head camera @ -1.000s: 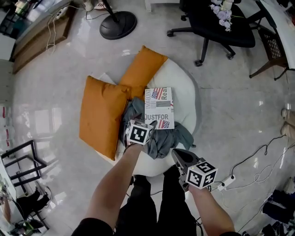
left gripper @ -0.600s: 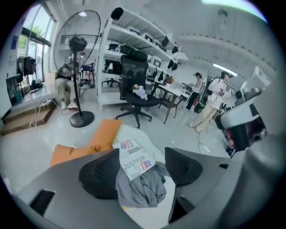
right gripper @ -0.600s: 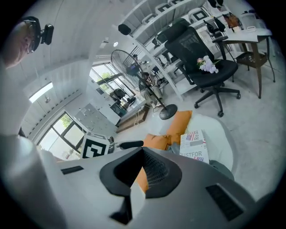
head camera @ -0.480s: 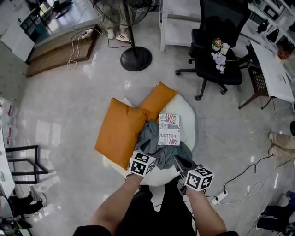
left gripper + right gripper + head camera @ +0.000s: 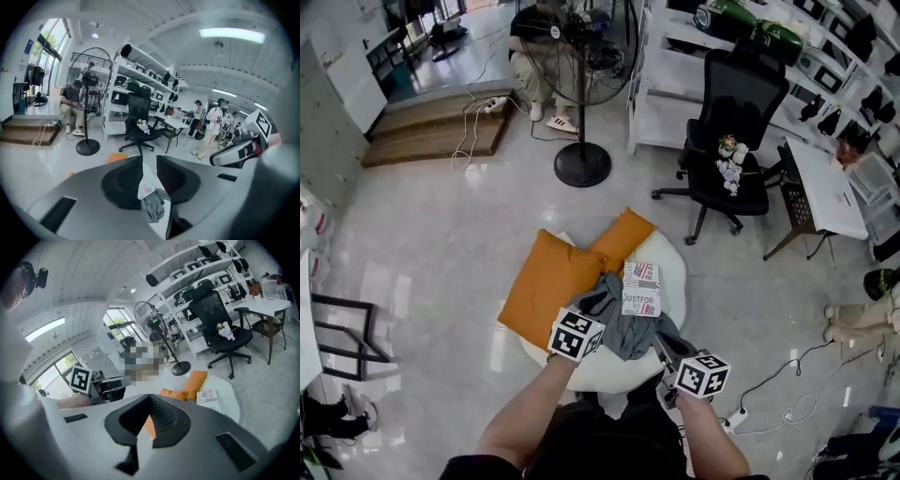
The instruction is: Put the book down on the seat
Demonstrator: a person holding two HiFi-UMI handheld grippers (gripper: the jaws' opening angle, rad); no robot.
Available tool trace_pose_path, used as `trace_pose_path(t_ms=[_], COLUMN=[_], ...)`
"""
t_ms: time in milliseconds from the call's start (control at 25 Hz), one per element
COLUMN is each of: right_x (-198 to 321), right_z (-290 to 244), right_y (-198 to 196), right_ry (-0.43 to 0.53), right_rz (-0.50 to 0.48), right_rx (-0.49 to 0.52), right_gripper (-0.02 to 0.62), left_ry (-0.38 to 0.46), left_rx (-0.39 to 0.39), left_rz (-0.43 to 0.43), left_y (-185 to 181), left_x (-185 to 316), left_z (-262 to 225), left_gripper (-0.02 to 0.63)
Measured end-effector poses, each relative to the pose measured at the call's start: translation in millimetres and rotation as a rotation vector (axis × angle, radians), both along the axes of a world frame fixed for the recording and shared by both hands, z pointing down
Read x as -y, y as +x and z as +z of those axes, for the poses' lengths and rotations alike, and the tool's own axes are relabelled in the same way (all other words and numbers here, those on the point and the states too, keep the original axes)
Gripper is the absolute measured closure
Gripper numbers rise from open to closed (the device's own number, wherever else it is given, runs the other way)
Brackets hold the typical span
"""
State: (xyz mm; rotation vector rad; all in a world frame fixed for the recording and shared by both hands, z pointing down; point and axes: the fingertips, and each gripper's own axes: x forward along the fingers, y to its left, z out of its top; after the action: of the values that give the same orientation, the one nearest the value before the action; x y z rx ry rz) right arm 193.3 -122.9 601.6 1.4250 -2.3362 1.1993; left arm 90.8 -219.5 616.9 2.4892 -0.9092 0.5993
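The book, with a flag-print cover, lies flat on the round white seat, beside a crumpled grey cloth and two orange cushions. My left gripper hangs high above the seat's near edge. Its jaws have just been closing and stand a narrow gap apart with nothing between them. Through that gap in the left gripper view I see the book and cloth far below. My right gripper is to the right, also lifted, with its tips touching and holding nothing. The book shows beyond it.
A black office chair with flowers on it stands behind the seat. A floor fan's base is at the back, a desk at the right. A power strip and cables lie near my feet. Several people stand far off.
Both grippers have risen and drawn back from the seat, which now looks smaller and farther off. The left jaws have narrowed. The book stays where it lay.
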Motion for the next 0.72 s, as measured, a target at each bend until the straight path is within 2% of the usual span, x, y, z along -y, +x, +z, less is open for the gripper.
trace_pose_path(t_ms=[280, 560, 720], right_x=[-32.4, -30.3, -30.9], right_z=[-16.4, -56.2, -71.2], right_y=[-13.2, -18.5, -14.8], right_ry=[0.004, 0.075, 0.101], right_rz=[0.015, -0.005, -0.027], right_rx=[-0.05, -0.082, -0.068], right_gripper=[0.581, 0.581, 0.582], left_ry=[0.056, 0.151, 0.182], left_rx=[-0.041, -0.063, -0.077], left_rz=[-0.005, 0.035, 0.006], left_y=[-38.8, -34.6, -38.2], left_x=[-28.3, -46.4, -48.9], left_z=[-45.6, -88.2, -110.8], left_gripper=[0.543, 0.554, 0.572])
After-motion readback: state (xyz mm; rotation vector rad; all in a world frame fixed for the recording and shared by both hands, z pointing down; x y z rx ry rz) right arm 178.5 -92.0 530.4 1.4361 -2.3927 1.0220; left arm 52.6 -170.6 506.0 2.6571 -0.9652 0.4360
